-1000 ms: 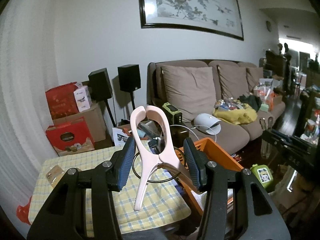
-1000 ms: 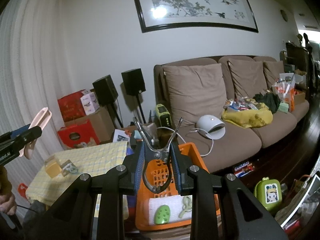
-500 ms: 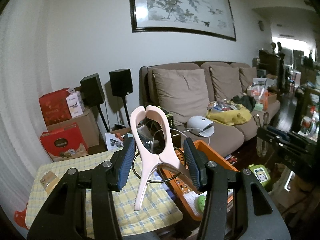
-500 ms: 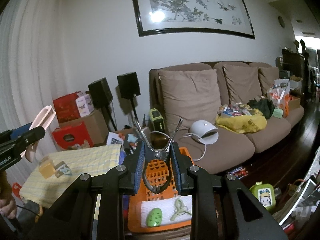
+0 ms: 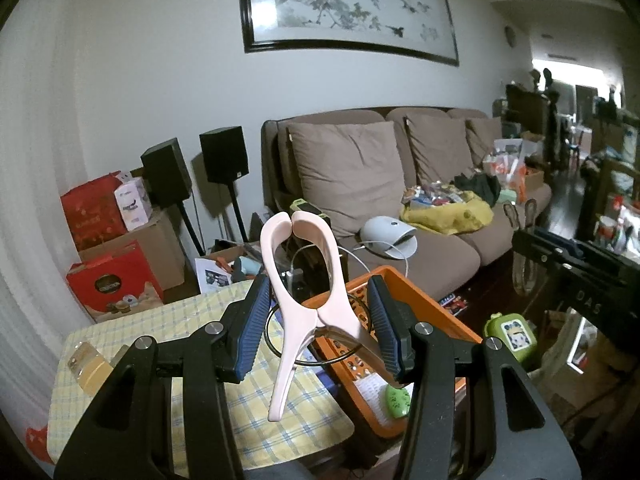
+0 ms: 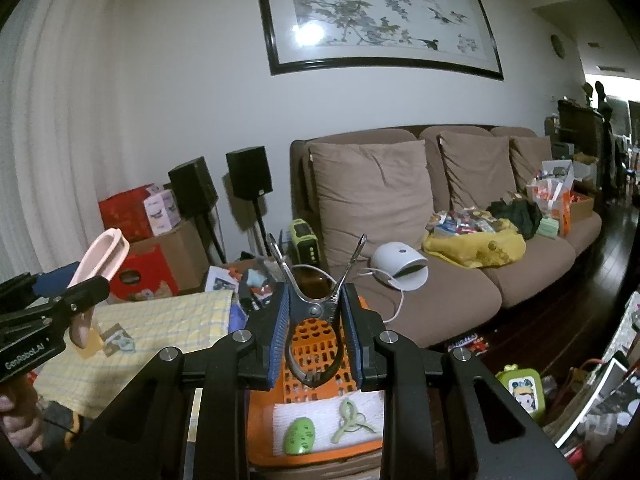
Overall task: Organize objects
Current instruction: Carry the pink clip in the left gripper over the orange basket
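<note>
Between the left gripper's (image 5: 318, 322) ribbed blue pads (image 5: 253, 322), a smooth matt pink plastic clip (image 5: 305, 300) is showing. A shiny metal clip (image 6: 316, 312) is gleaming between the right gripper's (image 6: 316, 334) pads, above the perforated orange plastic basket (image 6: 316, 344).

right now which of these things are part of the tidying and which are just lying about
Part of the job:
- pink clip, held in the left gripper
- metal clip, held in the right gripper
- orange basket, holding a green oval thing and a small green clip

Lying about:
- sofa
- speakers
- red boxes
- white dome device
</note>
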The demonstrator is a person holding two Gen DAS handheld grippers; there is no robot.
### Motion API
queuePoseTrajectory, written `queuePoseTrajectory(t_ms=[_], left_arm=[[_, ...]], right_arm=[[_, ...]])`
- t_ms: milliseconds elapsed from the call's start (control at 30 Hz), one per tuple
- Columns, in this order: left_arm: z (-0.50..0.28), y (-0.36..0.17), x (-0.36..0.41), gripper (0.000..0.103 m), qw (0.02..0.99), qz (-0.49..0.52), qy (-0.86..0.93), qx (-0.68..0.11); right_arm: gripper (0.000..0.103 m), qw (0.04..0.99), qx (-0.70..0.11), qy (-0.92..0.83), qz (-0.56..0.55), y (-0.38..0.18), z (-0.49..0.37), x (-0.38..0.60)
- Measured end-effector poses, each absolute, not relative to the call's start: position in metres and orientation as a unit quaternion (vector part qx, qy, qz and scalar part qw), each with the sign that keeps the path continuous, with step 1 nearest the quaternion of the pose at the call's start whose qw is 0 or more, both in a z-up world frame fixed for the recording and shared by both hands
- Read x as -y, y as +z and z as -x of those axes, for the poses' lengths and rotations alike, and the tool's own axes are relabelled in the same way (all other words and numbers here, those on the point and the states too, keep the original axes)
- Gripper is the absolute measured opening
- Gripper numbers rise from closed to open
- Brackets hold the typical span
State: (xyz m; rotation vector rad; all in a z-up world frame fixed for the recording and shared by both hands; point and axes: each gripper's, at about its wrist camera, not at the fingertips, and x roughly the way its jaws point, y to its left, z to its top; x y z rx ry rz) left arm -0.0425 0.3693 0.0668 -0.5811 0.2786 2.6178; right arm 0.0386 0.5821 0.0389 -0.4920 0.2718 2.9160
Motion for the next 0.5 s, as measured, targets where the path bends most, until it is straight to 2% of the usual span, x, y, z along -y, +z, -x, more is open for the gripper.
queuePoseTrajectory(t_ms=[500], left_arm=[[0.044, 0.069, -0.383, 0.046, 0.232, 0.208, 0.944, -0.106]], right_arm=[[0.025, 0.102, -0.090, 0.975, 0.174, 0.031, -0.034, -0.588]])
